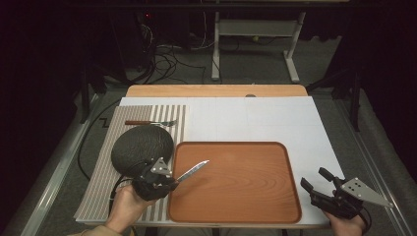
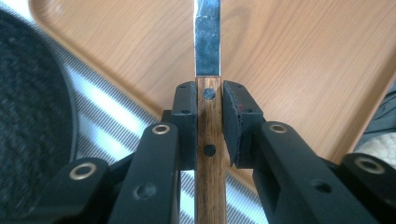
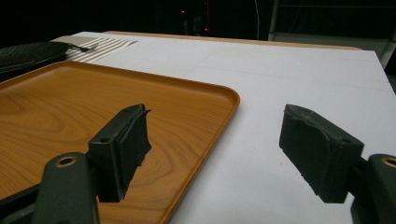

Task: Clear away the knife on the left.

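Jaws first: the left gripper (image 1: 173,183) has its jaws clamped on the wooden handle of a table knife (image 1: 193,170), both pads pressed flat against the handle's sides, as the left gripper view shows with the knife (image 2: 208,116) running straight out between them. The jaws of the right gripper (image 1: 314,181) stand wide apart with nothing between them; in the right gripper view the gap of that gripper (image 3: 212,149) frames bare worktop and the tray's corner.

The knife hangs in the air over the near left corner of the wooden tray (image 1: 275,196), blade pointing right and away, tip above the tray floor. It looks light and rigid, so it should carry without sagging. The riveted wood handle gives the pads a flat, fairly grippy seat (the polished blade would be slippery and narrow). The hold sits close to where the handle meets the blade, which probably keeps the blade from swinging.

The left hand (image 1: 125,206) comes in from the near edge over the striped placemat (image 1: 101,187), gripper angled right and slightly away, just beside a dark round plate (image 1: 140,147). A fork (image 1: 150,122) lies at the mat's far end. The right hand (image 1: 350,223) rests low at the near right corner of the worktop (image 1: 295,118), gripper aimed left and away, well apart from the knife.
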